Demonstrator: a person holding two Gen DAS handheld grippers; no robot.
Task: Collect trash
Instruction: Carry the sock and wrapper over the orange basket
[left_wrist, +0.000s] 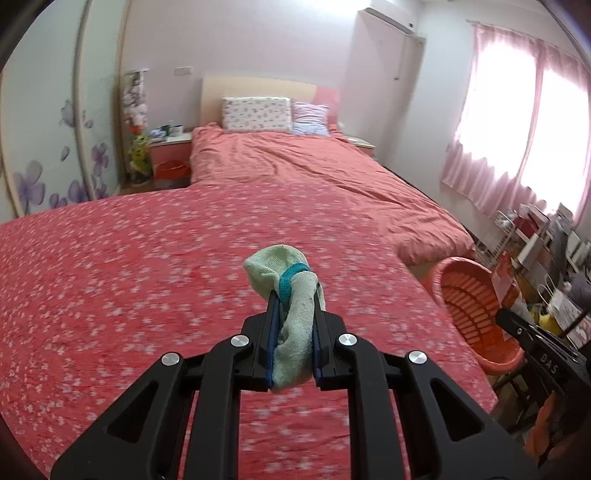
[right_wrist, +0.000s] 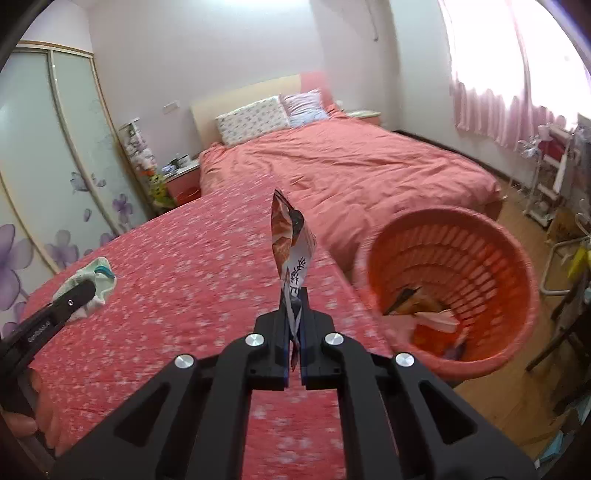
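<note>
Left gripper (left_wrist: 294, 295) clamps a soft terry sock (left_wrist: 291, 295); right gripper (right_wrist: 294, 295) pinches a crinkled foil wrapper (right_wrist: 291, 243).

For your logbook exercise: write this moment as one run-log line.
left gripper: shut on sock | right gripper: shut on wrapper | basket: holds trash

We see a bright room lit by daylight through the pink curtains (left_wrist: 517, 136), which blow out to near white in both views. The flowered bedspread (left_wrist: 147, 266) smears with motion blur, as does the orange basket (right_wrist: 454, 284) rim. Fisheye bending curves the wardrobe doors (right_wrist: 55, 155), and dark vignetting rounds off every corner. Shadows stay soft.
</note>
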